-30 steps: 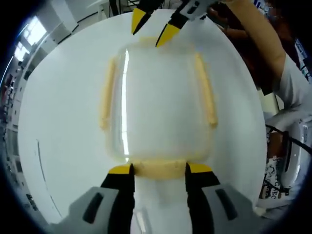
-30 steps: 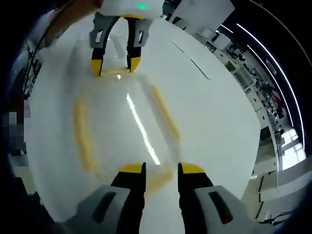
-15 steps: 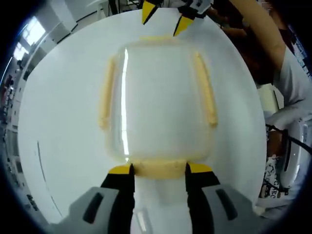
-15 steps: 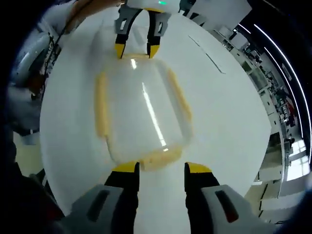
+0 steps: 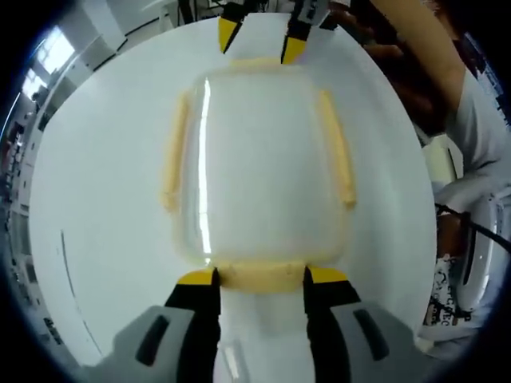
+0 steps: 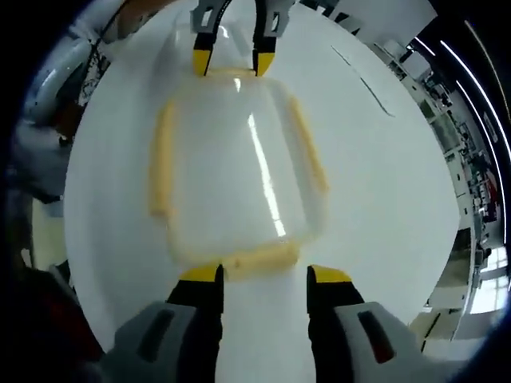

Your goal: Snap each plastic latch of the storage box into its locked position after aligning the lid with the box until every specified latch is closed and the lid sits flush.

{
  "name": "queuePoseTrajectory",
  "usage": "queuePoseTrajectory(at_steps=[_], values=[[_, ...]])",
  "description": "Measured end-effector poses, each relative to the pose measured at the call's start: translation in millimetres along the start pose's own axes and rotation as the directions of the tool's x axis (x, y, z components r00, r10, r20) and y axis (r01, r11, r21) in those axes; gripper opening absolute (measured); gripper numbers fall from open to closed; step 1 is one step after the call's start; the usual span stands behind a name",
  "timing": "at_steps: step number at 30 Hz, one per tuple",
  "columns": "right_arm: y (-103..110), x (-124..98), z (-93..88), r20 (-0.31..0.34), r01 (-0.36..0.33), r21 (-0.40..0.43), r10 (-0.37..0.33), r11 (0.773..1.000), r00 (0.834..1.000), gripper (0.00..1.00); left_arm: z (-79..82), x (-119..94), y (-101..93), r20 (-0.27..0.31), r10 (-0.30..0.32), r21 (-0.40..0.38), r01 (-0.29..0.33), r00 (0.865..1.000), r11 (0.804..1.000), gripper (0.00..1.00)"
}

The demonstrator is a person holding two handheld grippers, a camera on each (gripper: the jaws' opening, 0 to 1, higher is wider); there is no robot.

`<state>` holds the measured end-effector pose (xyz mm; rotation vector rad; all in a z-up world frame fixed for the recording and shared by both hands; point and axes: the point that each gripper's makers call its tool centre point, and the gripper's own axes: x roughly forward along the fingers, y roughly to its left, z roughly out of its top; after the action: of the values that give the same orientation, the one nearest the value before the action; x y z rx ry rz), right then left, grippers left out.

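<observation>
Currently both grippers, left gripper (image 5: 259,277) and right gripper (image 6: 264,274), straddle opposite end latches of the clear rectangular plastic storage box (image 5: 259,167), fingers spread; yellow latches look down, lid seemingly flush.

My left hand-held gripper (image 5: 259,278): two black jaws with yellow tips, each rising from a grey moulded housing that carries a dark oblong slot. My right hand-held gripper (image 6: 264,274) has the same build, black jaws, yellow tips, grey slotted housings. Ahead of the left hand-held gripper, the right one's jaws (image 5: 260,36) read as slim and black, tapering to yellow points. To their right I note a white short sleeve (image 5: 485,120) and a black cable (image 5: 467,227).
</observation>
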<state>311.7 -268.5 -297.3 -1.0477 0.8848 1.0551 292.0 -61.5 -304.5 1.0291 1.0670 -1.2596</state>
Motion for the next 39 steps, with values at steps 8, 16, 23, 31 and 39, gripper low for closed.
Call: queuePoseTrajectory(at_steps=[8, 16, 23, 31, 39], values=[[-3.6, 3.8, 3.5, -0.005, -0.089, -0.031, 0.089, 0.996, 0.996, 0.49, 0.1, -0.2, 0.8, -0.014, 0.001, 0.001, -0.001, 1.0, 1.0, 0.41], [6.8, 11.2, 7.2, -0.073, -0.277, -0.107, 0.27, 0.955, 0.96, 0.41, 1.5, 1.3, 3.9, -0.016, 0.002, 0.004, -0.002, 1.0, 1.0, 0.41], [5.3, 13.0, 6.6, -0.104, -0.3, -0.115, 0.289, 0.947, 0.952, 0.4, 2.2, 2.5, 6.8, 0.002, 0.003, 0.011, -0.003, 1.0, 1.0, 0.43], [8.2, 12.7, 6.6, -0.095, -0.291, -0.087, 0.283, 0.953, 0.954, 0.4, 3.3, 3.4, 9.9, 0.013, 0.004, 0.003, -0.004, 1.0, 1.0, 0.46], [7.6, 12.3, 5.3, -0.16, -0.286, -0.08, 0.271, 0.955, 0.949, 0.4, 2.4, 2.0, 9.4, 0.023, 0.001, 0.002, -0.001, 1.0, 1.0, 0.44]])
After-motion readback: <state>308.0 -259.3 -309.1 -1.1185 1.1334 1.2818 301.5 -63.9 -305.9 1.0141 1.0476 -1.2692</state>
